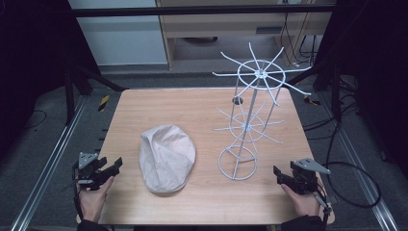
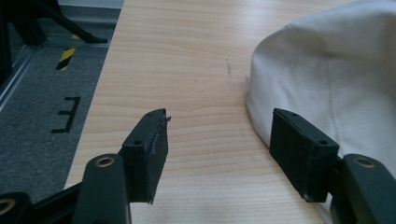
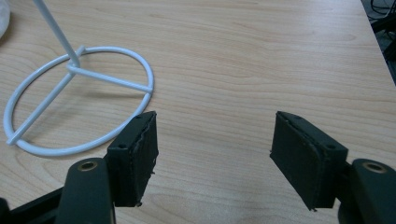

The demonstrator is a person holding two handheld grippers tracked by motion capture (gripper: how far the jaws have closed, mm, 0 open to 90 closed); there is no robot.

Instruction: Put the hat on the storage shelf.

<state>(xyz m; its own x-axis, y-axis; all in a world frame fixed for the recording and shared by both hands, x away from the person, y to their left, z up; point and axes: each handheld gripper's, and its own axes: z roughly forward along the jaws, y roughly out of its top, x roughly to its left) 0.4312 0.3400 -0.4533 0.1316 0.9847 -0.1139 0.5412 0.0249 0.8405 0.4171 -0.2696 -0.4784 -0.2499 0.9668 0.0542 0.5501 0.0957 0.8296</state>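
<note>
- 1 beige cloth cap (image 1: 167, 158) lying flat near the front middle of the wooden table (image 1: 192, 106), crown up, soft and rumpled; nothing gripping it.
- Seen close in the left gripper view too: cap (image 2: 336, 74) just beside the right-hand jaw, edge resting on the wood, apparently not touched.
- Left gripper (image 1: 113, 167) low at the front left corner, held in a hand (image 1: 92, 197), jaws pointed toward the cap; probably staged for a sideways reach to the brim.
- Jaws spread wide in the left gripper view (image 2: 218, 140), bare table between them, holding nothing.
- White wire rack (image 1: 250, 115) standing upright to the right of the cap, well apart from it; 2 tiers of radiating prongs above a ring base (image 1: 237, 163). Likely the hanging spot for the cap, hence the clear gap left between them.
- Ring base (image 3: 77, 116) also in the right gripper view, just ahead of the left-hand jaw, not touched.
- Right gripper (image 1: 278, 173) at the front right edge, in the other hand (image 1: 303, 202), near the base; possibly placed to steady the rack.
- Jaws wide apart there as well (image 3: 215, 149), empty, only wood between.
</note>
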